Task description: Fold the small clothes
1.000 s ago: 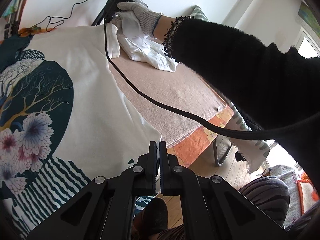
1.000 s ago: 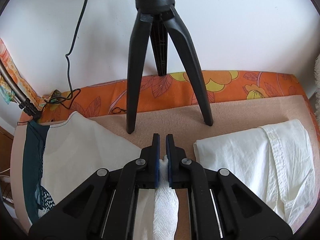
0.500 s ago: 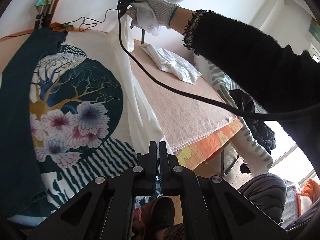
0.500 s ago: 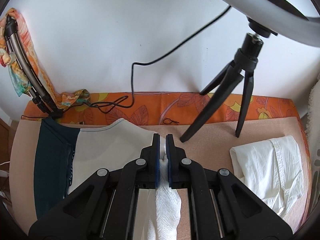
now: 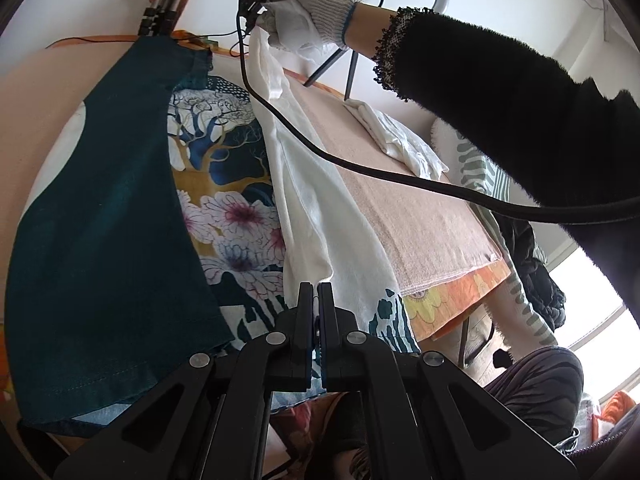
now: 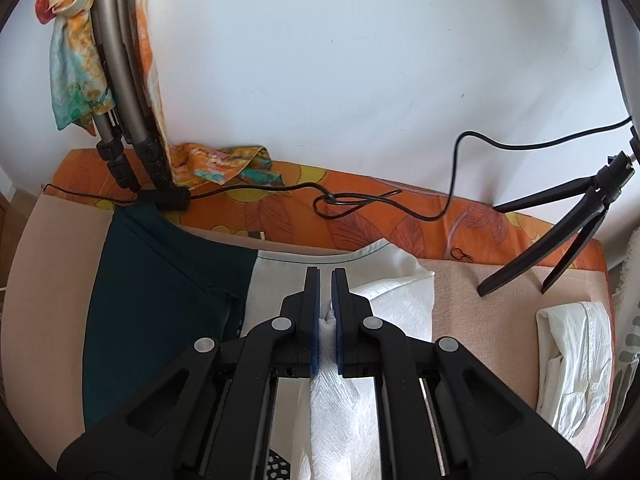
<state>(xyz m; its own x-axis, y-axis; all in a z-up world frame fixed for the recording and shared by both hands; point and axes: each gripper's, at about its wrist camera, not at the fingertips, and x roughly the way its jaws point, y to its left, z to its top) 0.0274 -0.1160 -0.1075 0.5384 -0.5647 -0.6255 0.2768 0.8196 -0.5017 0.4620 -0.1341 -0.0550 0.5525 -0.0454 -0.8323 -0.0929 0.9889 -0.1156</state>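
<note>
While clamped on the shirt's [image 5: 320, 216] white edge, right gripper [image 6: 325, 280] above, left gripper [image 5: 314, 292] at the hem: mid-fold over the print, shirt on the table [image 5: 420, 216]. Next: lay flat, release.

Both views are bright with soft daylight. In the left wrist view the window [image 5: 604, 292] at the lower right is overexposed to plain white, and the black sleeve [image 5: 500, 96] before it loses almost all detail. The white wall [image 6: 320, 80] in the right wrist view is evenly lit, with only faint shadows. The fisheye lens bends straight lines strongly, and the corners are dark. Focus is sharp, without clear motion blur.
</note>
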